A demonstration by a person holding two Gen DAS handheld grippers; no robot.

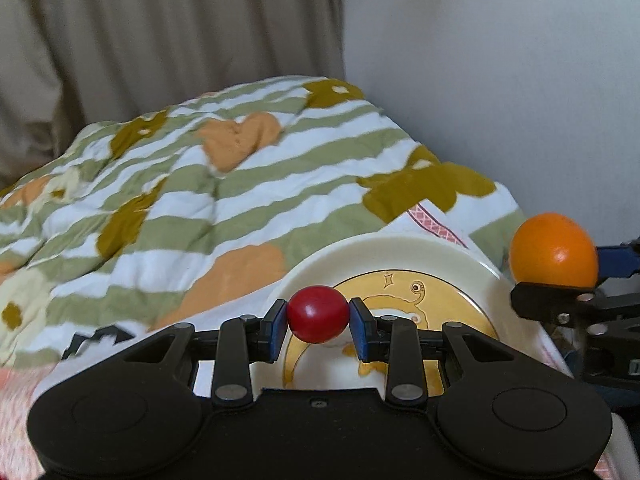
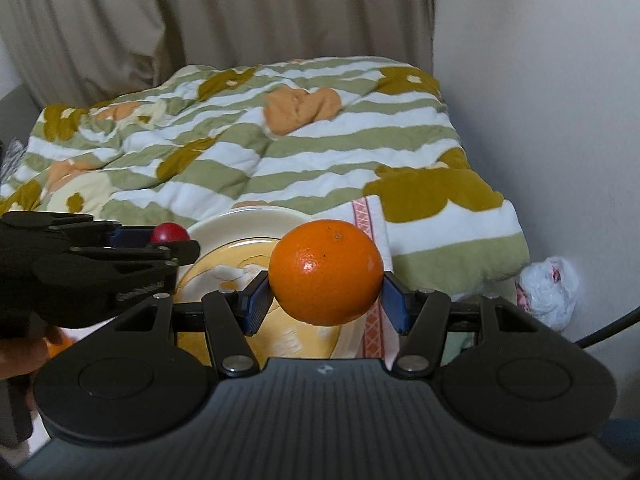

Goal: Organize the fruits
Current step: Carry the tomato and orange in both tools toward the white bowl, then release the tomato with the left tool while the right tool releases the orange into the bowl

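Left tool (image 1: 318,320): jaws nearly together, blue pads pressed on either side of a small red fruit (image 1: 317,313), perhaps a cherry tomato or small plum; which one cannot be told.
Right tool (image 2: 326,284): jaws about half apart, clamped on a mandarin orange (image 2: 325,271), pads on its left and right flanks.
Why held so: each fruit is pinched across its widest part and carried clear of any surface, which looks like the carry to the plate; both tools tilt downward toward it.
Plate (image 1: 404,248): cream rim, yellow centre with a cartoon figure, lying on the bed near its front right corner; nothing rests on it. It seems the gathering spot.
Fruit position: the red fruit hangs over the plate's near left part, the orange over its right side.
Under the plate: a white cloth with pink lattice trim (image 2: 366,216), lying on the bed.
Bed cover (image 1: 200,184): green-and-white striped quilt with orange hearts and olive shapes.
Beside the bed: a white plastic bag (image 2: 550,292) by the wall.
Writing: small embossed lettering on the left tool's side in the right wrist view, too faint to read; no brand legible.
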